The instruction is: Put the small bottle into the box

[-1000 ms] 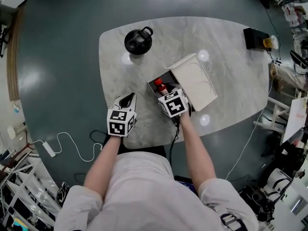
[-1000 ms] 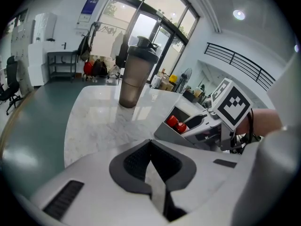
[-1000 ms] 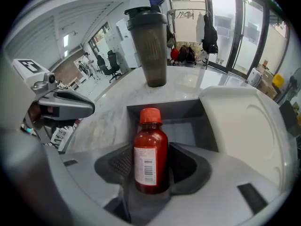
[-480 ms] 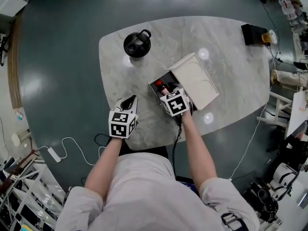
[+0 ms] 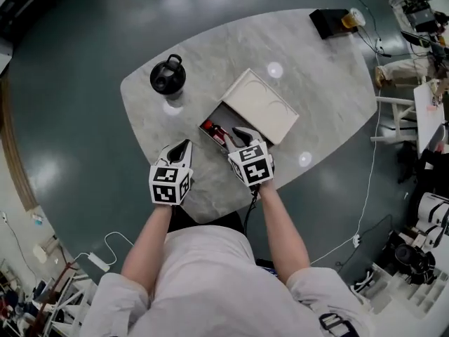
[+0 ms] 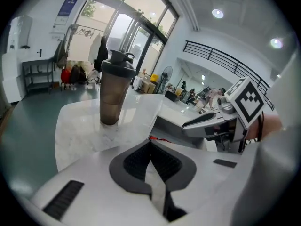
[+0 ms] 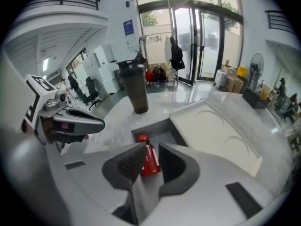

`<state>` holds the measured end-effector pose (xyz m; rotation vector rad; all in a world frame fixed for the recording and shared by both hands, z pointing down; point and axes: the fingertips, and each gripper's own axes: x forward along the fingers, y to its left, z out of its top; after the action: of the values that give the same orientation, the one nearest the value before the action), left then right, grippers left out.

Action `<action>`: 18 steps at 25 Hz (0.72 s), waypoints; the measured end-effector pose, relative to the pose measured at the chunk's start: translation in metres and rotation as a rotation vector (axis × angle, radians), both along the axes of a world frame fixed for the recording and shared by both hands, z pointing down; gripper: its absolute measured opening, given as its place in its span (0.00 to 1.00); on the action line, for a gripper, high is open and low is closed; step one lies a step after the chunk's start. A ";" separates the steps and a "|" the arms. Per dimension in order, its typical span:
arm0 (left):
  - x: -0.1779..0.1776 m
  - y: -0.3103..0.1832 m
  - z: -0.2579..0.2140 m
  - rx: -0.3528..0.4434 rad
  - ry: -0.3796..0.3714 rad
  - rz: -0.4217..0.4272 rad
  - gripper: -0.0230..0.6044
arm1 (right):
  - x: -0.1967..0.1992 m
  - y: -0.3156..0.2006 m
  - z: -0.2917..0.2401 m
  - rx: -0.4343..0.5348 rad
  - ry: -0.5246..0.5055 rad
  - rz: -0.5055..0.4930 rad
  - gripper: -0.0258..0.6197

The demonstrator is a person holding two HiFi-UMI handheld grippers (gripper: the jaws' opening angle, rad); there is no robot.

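Note:
The small red bottle [image 5: 215, 130] lies inside the open white box [image 5: 230, 111], whose lid [image 5: 259, 106] rests half slid off behind it. My right gripper [image 5: 239, 137] sits just in front of the box; its jaws are closing with a gap still between them. In the right gripper view the bottle [image 7: 149, 161] shows through that gap, beyond the pads, untouched. My left gripper [image 5: 180, 149] hovers over the table to the left of the box, jaws together and empty.
A dark shaker bottle [image 5: 168, 77] stands upright at the table's far left, also seen as the shaker [image 6: 113, 95]. A black block [image 5: 330, 22] sits at the far right end. The marble table's front edge [image 5: 210, 213] is close under both grippers.
The right gripper has backed a little out of the box, leaving the bottle lying inside. The head view has shifted. The left gripper has hardly moved.

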<state>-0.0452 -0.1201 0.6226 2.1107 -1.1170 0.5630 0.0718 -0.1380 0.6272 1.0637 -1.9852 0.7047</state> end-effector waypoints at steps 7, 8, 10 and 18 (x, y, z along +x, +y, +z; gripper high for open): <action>0.020 0.001 -0.024 0.055 0.022 0.139 0.07 | 0.016 0.034 -0.037 0.138 -0.115 0.304 0.08; 0.023 0.002 -0.030 0.065 0.028 0.158 0.07 | 0.020 0.039 -0.043 0.161 -0.116 0.349 0.08; 0.029 0.007 -0.045 0.085 0.042 0.193 0.07 | 0.028 0.050 -0.058 0.208 -0.108 0.426 0.08; 0.055 0.018 -0.113 0.229 0.102 0.352 0.07 | 0.048 0.084 -0.136 0.468 -0.057 0.649 0.08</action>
<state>0.0094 -0.1022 0.5099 2.5289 -0.7863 0.4980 0.1202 -0.0537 0.4913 2.0381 -1.8935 0.6013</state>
